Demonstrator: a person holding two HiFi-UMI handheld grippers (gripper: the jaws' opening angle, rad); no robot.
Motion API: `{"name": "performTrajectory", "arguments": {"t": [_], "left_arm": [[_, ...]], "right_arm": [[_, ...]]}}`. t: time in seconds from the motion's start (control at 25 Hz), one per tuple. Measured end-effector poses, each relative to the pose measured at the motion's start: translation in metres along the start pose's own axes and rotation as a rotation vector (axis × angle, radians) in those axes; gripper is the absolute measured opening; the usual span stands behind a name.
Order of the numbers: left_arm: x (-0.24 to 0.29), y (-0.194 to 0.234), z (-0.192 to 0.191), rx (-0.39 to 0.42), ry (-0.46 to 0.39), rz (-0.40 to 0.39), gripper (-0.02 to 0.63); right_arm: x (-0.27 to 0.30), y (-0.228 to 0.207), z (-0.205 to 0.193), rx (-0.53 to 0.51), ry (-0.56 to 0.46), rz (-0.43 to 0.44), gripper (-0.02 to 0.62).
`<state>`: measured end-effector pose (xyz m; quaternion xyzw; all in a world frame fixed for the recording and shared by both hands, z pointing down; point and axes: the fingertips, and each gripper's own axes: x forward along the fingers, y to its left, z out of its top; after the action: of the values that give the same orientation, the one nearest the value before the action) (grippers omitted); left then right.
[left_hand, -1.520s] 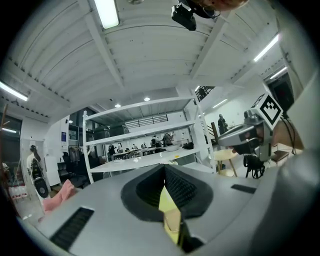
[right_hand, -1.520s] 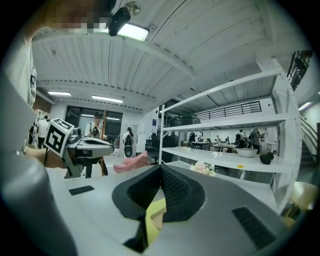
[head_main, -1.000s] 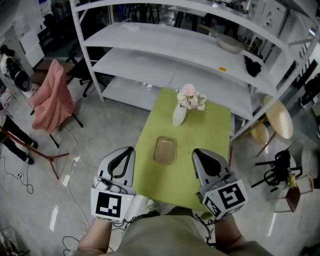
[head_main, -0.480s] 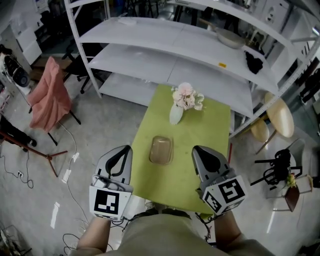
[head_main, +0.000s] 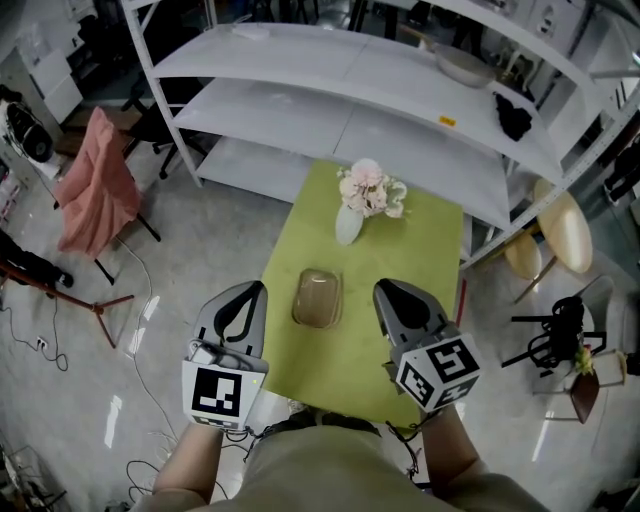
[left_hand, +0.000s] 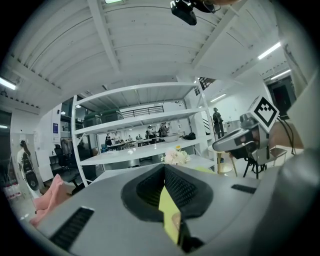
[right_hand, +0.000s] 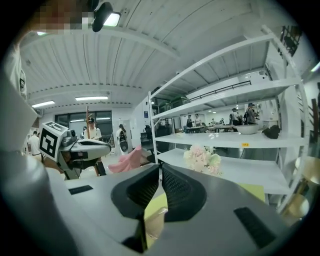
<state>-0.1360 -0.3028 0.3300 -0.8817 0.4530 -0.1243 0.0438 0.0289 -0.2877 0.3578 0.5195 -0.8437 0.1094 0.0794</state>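
White shelf rack (head_main: 350, 90) filled the upper frame; green table (head_main: 420, 290) stood at centre; left gripper (head_main: 248, 292) and right gripper (head_main: 388, 290), lower centre, jaws pressed together, empty, flanked clear dish (head_main: 318, 297) lying mid-table; flower vase (head_main: 350, 222) stood above it

- Open passage: the green table (head_main: 415, 250) lies bare to the right of the glass dish (head_main: 318, 297).
- A flower vase (head_main: 350, 222) blocks the far centre, with white shelving (head_main: 300, 110) walling the far side.
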Motion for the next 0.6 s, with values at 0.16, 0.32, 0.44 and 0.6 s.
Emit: {"name": "performTrajectory", "arguments": {"t": [0.16,0.32,0.44,0.6], "left_arm": [[0.019,0.000,-0.017,0.007,0.036,-0.012,0.006],[0.037,-0.002,-0.045,-0.008,0.096,-0.036,0.006],[0.051,-0.007,-0.069,-0.019,0.147,-0.069,0.006],[0.067,-0.012,-0.102,-0.033,0.214,-0.099,0.006]], "right_arm": [[0.022,-0.009,-0.019,0.028,0.040,0.014,0.058],[0.047,-0.018,-0.048,0.056,0.104,0.019,0.075],[0.063,-0.022,-0.075,0.068,0.159,0.024,0.080],[0.082,-0.027,-0.118,0.113,0.241,0.035,0.086]]}}
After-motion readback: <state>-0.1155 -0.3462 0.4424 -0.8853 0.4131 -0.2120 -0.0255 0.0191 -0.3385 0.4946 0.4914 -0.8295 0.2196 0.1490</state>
